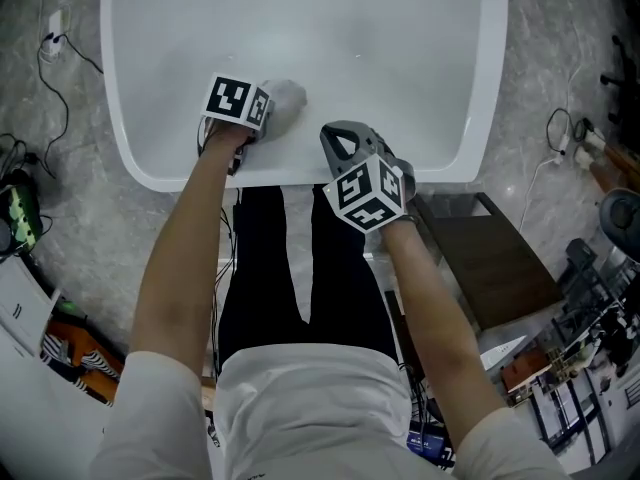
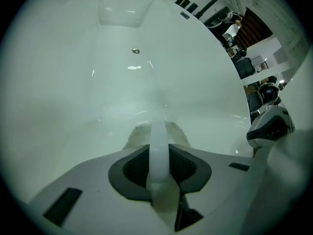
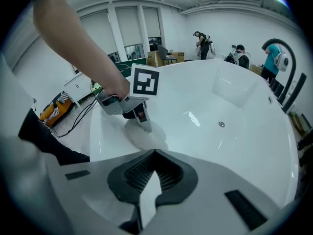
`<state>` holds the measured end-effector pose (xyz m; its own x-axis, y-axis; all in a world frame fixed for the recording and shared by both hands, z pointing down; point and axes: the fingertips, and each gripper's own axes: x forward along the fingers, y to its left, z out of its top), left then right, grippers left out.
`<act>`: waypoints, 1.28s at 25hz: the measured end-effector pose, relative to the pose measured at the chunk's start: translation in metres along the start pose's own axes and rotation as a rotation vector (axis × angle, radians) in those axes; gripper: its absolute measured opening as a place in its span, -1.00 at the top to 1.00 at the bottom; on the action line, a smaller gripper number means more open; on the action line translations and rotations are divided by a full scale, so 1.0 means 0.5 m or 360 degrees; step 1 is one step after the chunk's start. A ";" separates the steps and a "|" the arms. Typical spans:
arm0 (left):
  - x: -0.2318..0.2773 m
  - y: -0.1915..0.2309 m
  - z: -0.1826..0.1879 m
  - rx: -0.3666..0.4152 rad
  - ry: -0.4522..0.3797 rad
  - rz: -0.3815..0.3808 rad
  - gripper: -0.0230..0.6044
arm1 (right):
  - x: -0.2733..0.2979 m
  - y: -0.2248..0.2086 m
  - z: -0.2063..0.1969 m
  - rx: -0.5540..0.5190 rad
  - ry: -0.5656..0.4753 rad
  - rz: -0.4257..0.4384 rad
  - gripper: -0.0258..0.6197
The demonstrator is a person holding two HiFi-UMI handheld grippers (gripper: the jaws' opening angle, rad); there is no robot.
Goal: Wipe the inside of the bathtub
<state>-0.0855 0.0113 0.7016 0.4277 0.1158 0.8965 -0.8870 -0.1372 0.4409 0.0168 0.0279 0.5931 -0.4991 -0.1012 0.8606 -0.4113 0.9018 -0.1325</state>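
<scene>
White cloth (image 2: pixel 136 137) is pinched tight in the left gripper (image 2: pixel 159 148). It bunches out just past the jaw tips, pressed against the inside of the bathtub (image 2: pixel 122 82). The right gripper (image 3: pixel 154 154) has its jaws closed together on nothing, with the tub's drain (image 3: pixel 221 124) well ahead of them.

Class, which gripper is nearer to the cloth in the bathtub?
Left. The left gripper is shut on the cloth inside the bathtub; the right gripper is apart from it, over the near rim, empty.
</scene>
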 end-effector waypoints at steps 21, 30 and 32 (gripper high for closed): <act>-0.111 0.241 -0.095 0.0235 0.0245 0.0218 0.60 | 0.097 0.081 0.130 -0.0045 -0.0007 0.0029 0.86; -0.094 0.272 -0.091 0.0374 0.0389 0.0281 0.60 | 0.120 0.081 0.148 -0.0028 -0.0010 0.0014 0.86; -0.081 0.280 -0.087 0.0363 0.0413 0.0284 0.60 | 0.126 0.081 0.146 -0.0016 -0.0007 0.0005 0.86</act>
<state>-0.2344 0.0303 0.7252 0.1858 0.3115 0.9319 -0.8696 -0.3894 0.3035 -0.0869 0.0277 0.6061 -0.5039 -0.0999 0.8580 -0.4018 0.9064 -0.1304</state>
